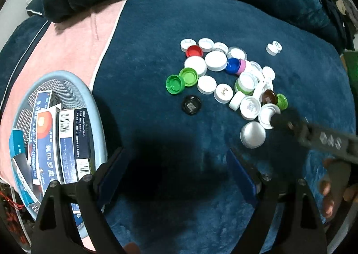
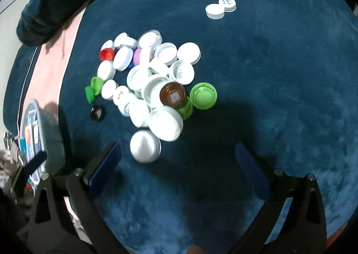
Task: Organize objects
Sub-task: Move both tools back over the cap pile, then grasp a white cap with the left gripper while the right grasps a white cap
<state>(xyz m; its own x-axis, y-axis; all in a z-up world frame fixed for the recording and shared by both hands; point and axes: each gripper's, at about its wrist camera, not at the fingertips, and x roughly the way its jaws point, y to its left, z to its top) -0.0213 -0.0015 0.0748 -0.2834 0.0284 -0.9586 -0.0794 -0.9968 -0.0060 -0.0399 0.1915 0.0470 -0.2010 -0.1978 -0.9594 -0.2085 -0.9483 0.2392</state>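
We see a bed under a dark blue blanket (image 1: 145, 36). On it lie a heap of bottle caps (image 1: 226, 79), two white caps (image 2: 220, 8) apart, a pink towel (image 1: 73, 36) and a basket (image 1: 94, 106) of boxes.

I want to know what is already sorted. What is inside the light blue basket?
The light blue basket holds several blue and white printed boxes standing on edge, one with an orange circle. Whatever lies beneath them on the basket floor is covered.

Mixed bottle caps (image 2: 154, 79), mostly white, piled on blue blanket (image 2: 279, 97); two white caps (image 2: 220, 8) apart.
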